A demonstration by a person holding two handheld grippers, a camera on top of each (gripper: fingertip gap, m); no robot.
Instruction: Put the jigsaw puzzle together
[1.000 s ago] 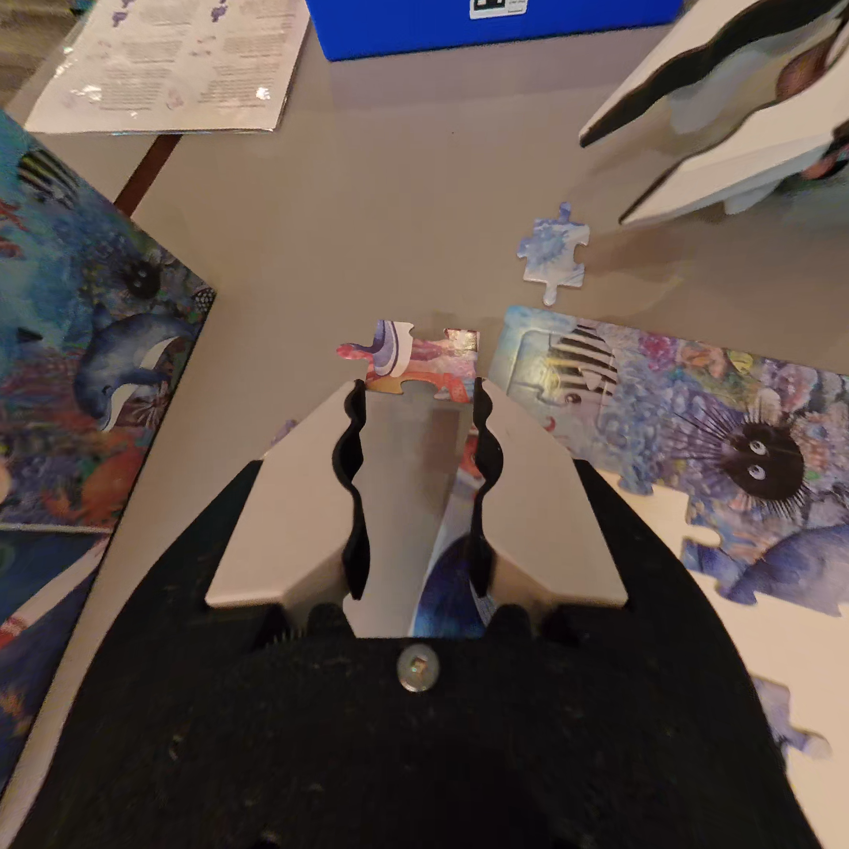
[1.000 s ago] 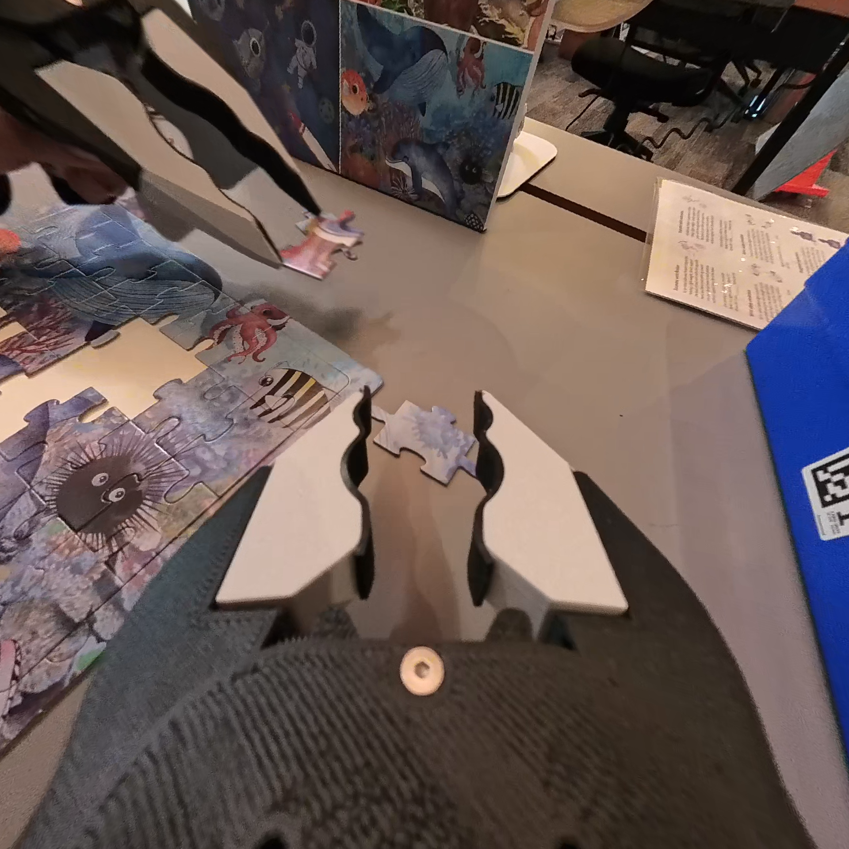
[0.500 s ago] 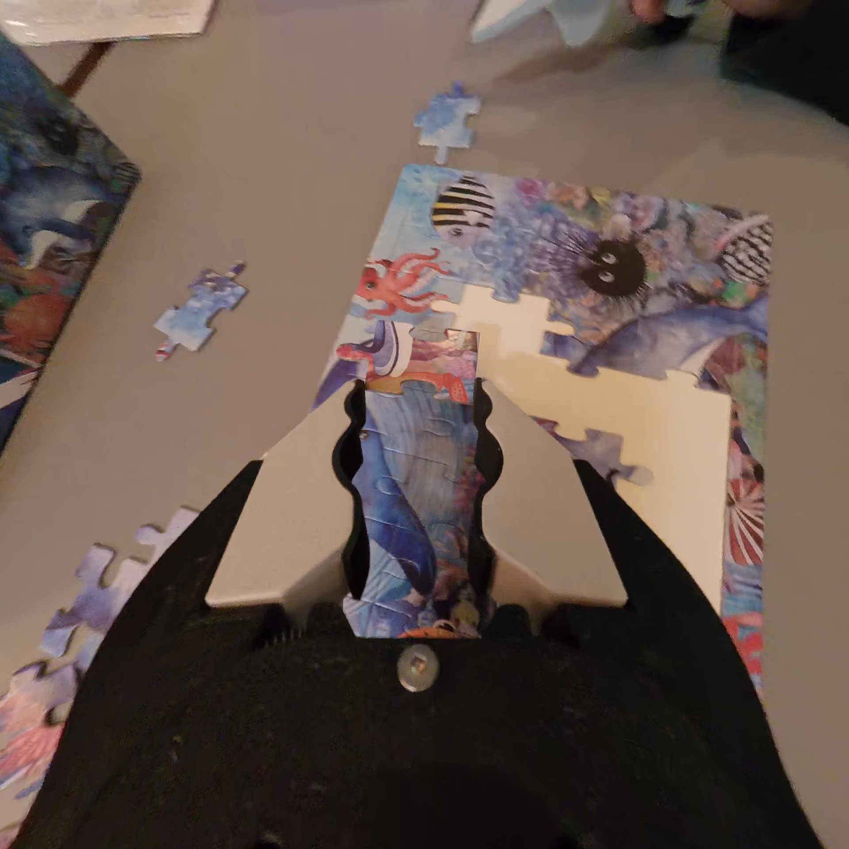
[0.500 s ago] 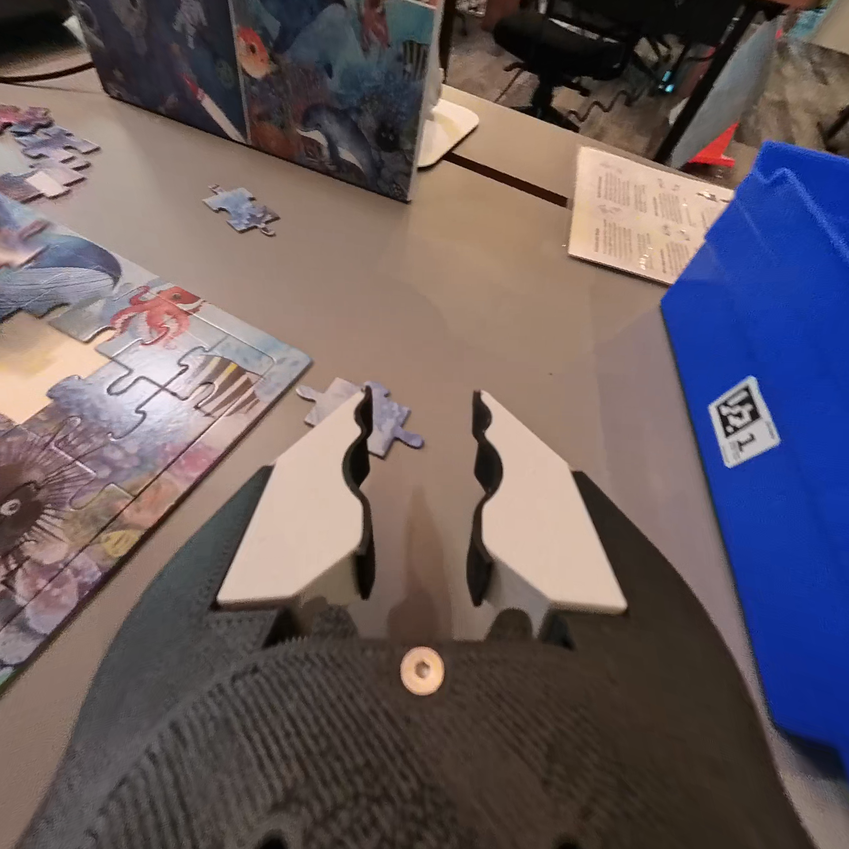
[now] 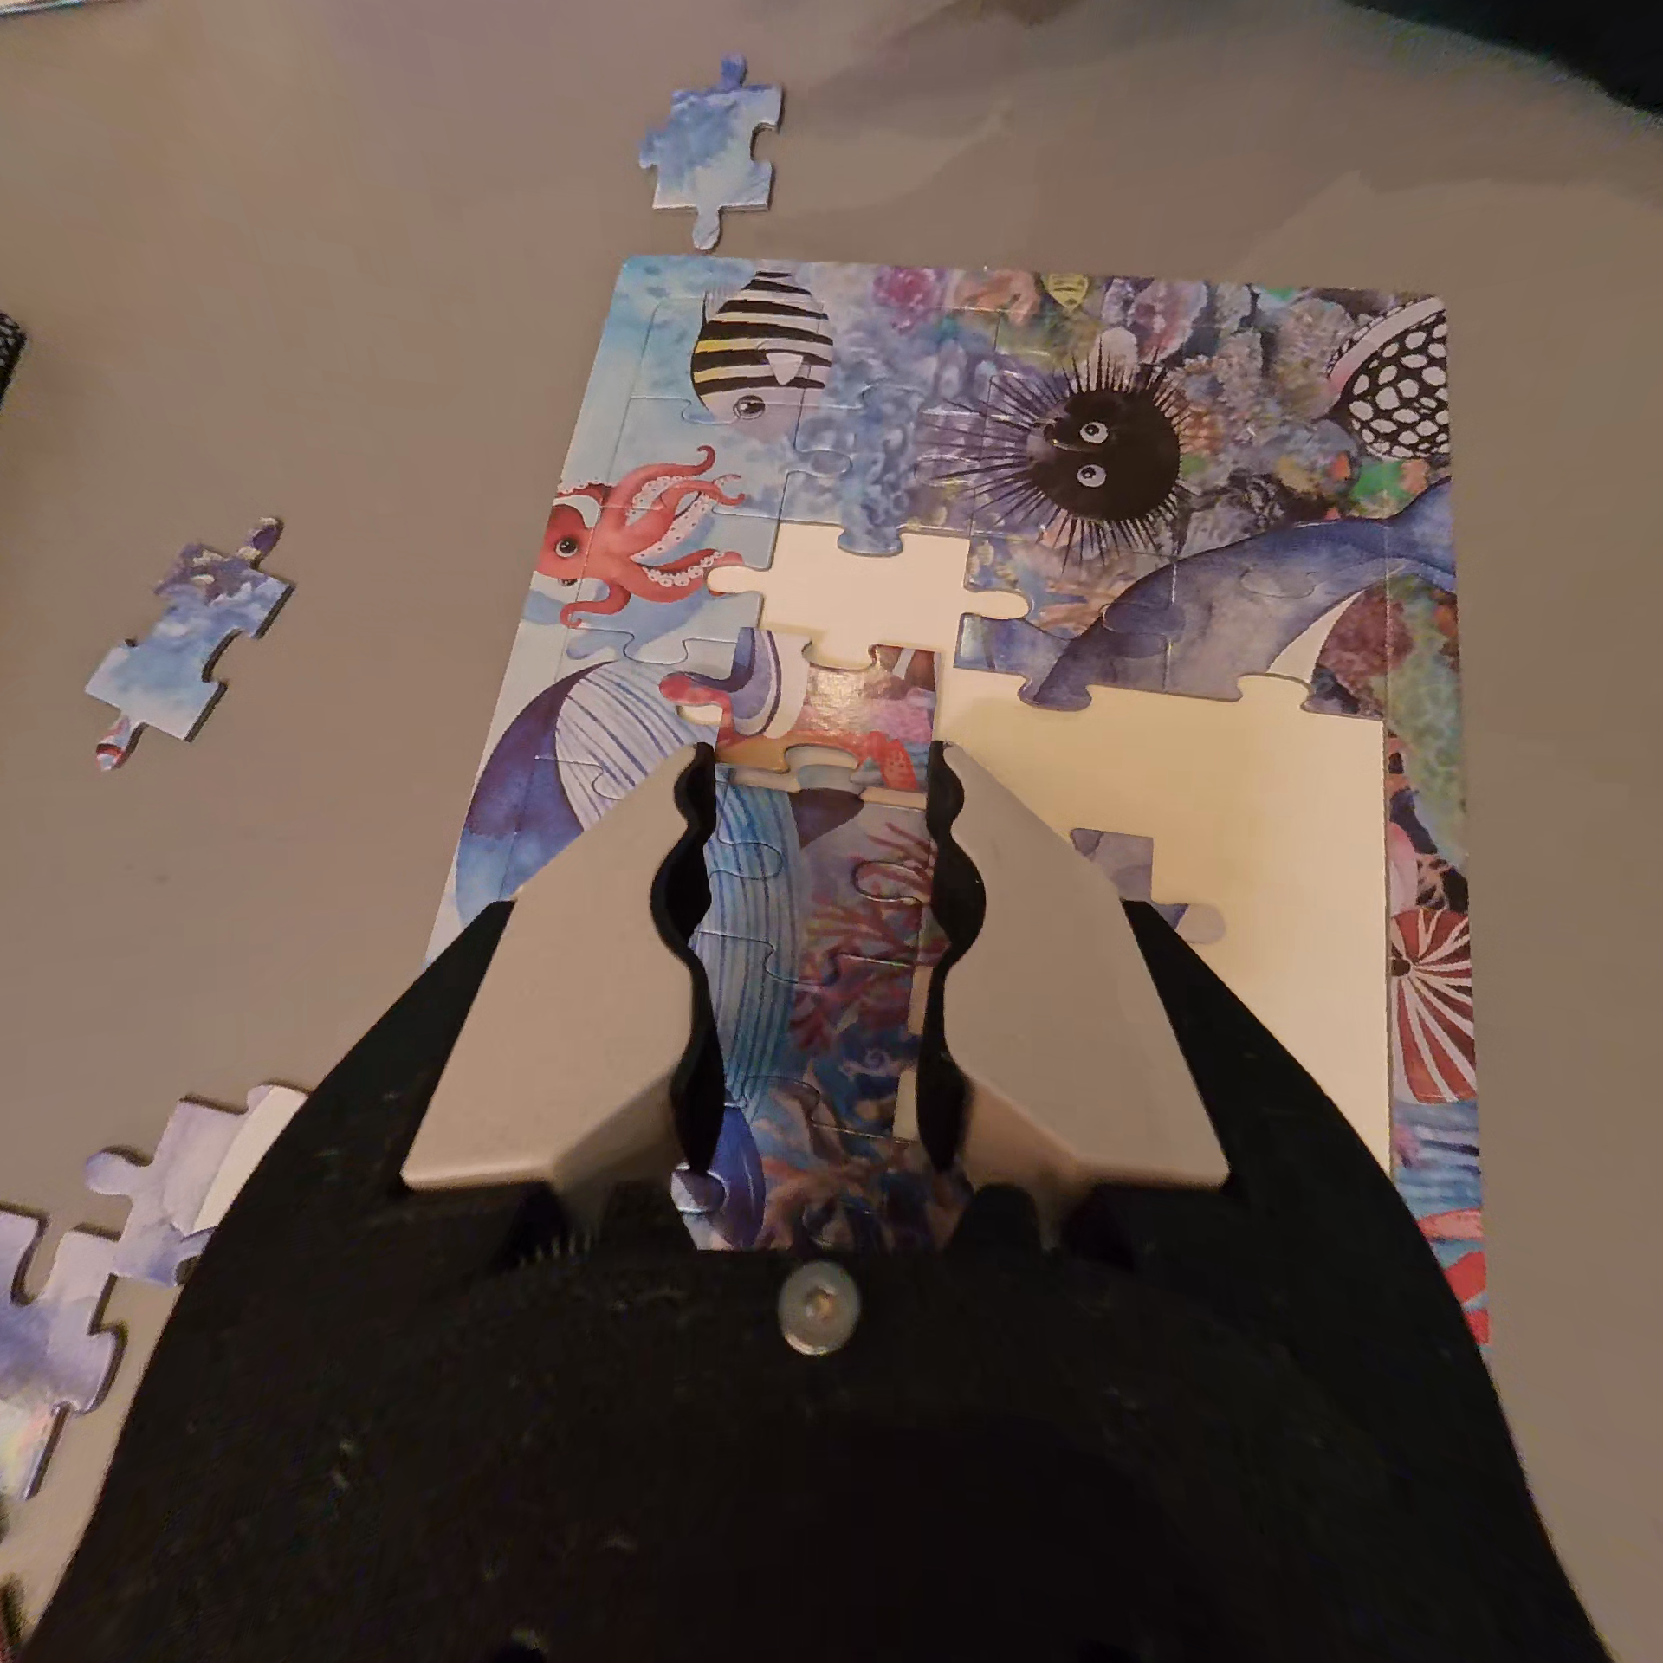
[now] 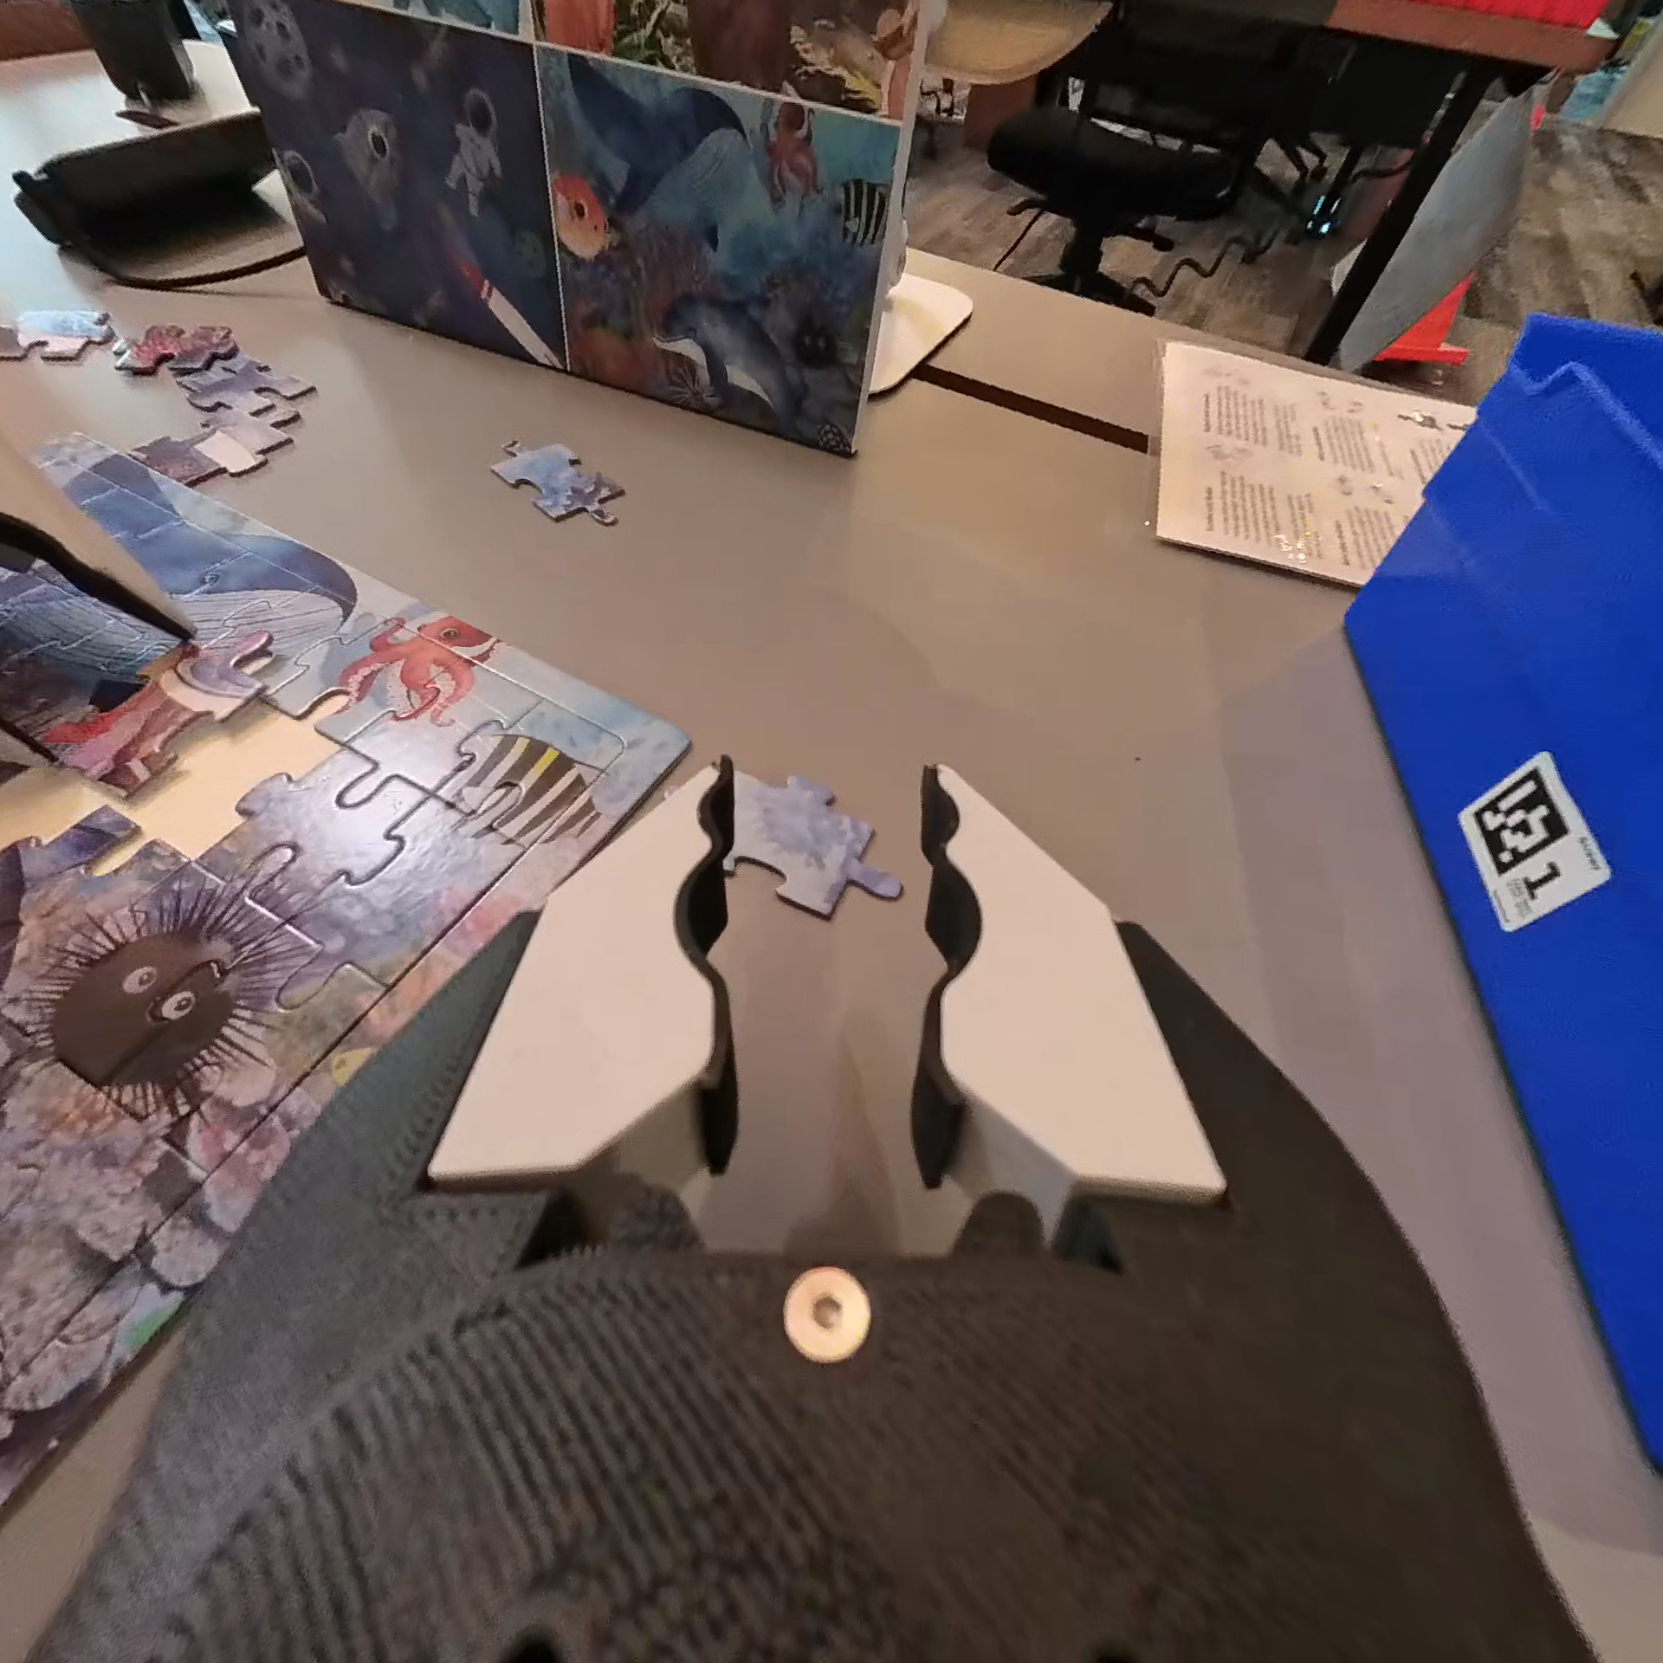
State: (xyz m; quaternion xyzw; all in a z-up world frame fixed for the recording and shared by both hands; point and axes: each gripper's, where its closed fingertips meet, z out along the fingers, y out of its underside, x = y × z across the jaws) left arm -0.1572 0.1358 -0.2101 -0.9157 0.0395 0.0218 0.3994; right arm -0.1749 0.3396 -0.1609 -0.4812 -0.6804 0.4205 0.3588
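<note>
The partly built sea-creature puzzle lies flat on the grey table, with a cream gap in its middle. My left gripper is shut on a red, purple and pink puzzle piece, held at the gap's left edge beside the octopus. In the right wrist view the puzzle is at the left, and one left gripper finger shows with the held piece. My right gripper is open and empty, just above a light blue loose piece beside the puzzle's corner.
Loose pieces lie on the table: one beyond the puzzle, one to its left, a cluster near left. A standing puzzle box, a printed sheet and a blue bin sit farther off. My hands' fingertips stand some 20 centimeters from each other.
My left gripper has carried the held piece from over bare table to over the puzzle and down toward the gap. The right gripper has shifted its view but stays open near the blue piece.
</note>
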